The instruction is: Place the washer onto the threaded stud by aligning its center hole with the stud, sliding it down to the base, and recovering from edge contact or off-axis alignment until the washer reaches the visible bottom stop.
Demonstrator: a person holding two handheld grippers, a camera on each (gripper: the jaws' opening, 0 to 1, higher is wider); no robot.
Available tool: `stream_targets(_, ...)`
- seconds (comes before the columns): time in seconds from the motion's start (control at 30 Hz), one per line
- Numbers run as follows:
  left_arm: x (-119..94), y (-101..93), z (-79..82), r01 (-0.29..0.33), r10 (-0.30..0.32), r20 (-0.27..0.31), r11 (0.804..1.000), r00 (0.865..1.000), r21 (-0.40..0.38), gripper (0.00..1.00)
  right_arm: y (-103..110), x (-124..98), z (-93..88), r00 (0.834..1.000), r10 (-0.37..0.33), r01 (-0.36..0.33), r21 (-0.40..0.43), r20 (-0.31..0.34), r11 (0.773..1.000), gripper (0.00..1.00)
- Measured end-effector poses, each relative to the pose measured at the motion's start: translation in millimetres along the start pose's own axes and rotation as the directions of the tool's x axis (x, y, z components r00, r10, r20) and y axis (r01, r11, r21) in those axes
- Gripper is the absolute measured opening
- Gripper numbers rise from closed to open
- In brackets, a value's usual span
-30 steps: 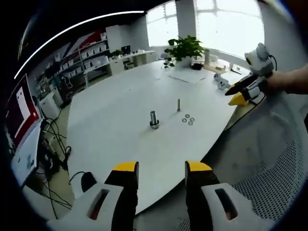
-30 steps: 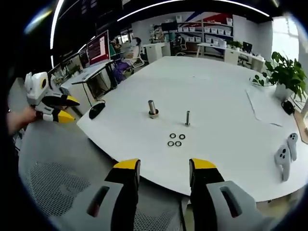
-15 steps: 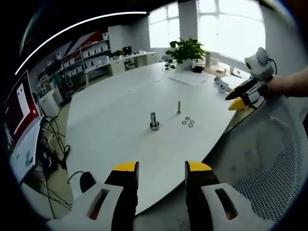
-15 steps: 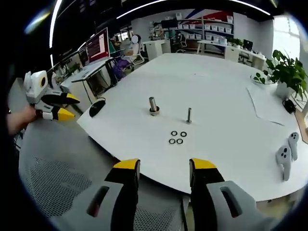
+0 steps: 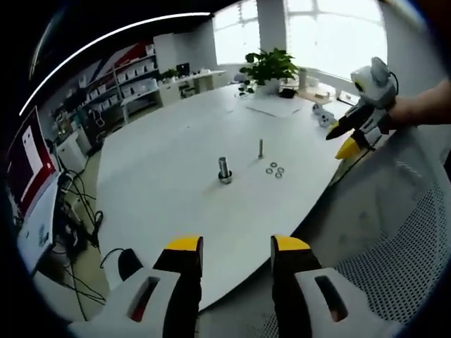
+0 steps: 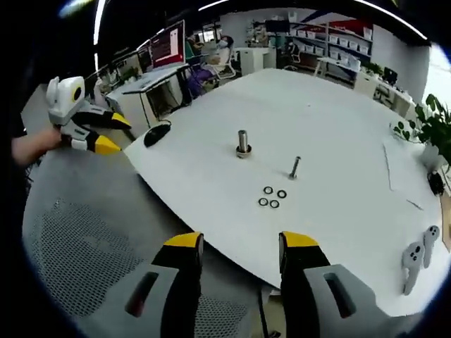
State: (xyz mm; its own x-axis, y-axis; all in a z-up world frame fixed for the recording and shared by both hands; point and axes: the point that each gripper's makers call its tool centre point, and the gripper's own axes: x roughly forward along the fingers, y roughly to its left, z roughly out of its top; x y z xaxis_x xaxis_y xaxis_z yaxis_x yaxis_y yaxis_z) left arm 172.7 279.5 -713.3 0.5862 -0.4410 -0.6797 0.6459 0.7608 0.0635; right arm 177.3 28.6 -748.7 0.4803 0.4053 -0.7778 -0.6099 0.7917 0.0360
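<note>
Washers (image 6: 271, 198), three of them, lay flat in a tight cluster on the white worktop (image 6: 338, 141), just near of the thin stud (image 6: 294, 167); a thicker bolt (image 6: 243, 144) stood upright to its left. Both grippers hung off the worktop's near edge, over a mesh chair (image 6: 77, 260), well apart from the parts. The right gripper (image 6: 236, 243) was spread and empty, and so was the left gripper (image 5: 236, 245) (its jaws likewise holding nothing). The step in hand looked like the reach for a washer. To do it well, the right gripper should probably come down over one outer washer, pinch its rim without disturbing its neighbours, and keep it level so the hole can meet the stud squarely.
</note>
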Motion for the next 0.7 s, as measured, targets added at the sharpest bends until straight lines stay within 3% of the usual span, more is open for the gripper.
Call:
stream_targets(0.17,0.6,-0.3,-2.5,0.003,-0.003,-0.012,1.0,1.0,0.006,0.37,-17.5,19.4,3.3,1.0,0.017,-0.016,0.072,-0.015,0.997,0.45)
stream_targets(0.33,1.7,-0.1,-3.4,0.004,-0.004,-0.019,1.0,1.0,0.006,0.37,-31.2,46.9,8.7,0.998,0.0,0.0,0.007,-0.056,1.0,0.39)
stream_targets(0.5,1.6,-0.3,-5.7,0.003,-0.003,-0.028,1.0,1.0,0.001,0.37,-29.4,68.6,-3.1,0.99,0.027,-0.038,-0.079,-0.137,0.996,0.35)
stream_targets(0.7,0.8,0.2,-4.9,-0.002,0.002,-0.019,1.0,1.0,0.008,0.37,-44.6,98.3,-10.5,0.979,0.027,-0.043,-0.076,-0.201,0.996,0.33)
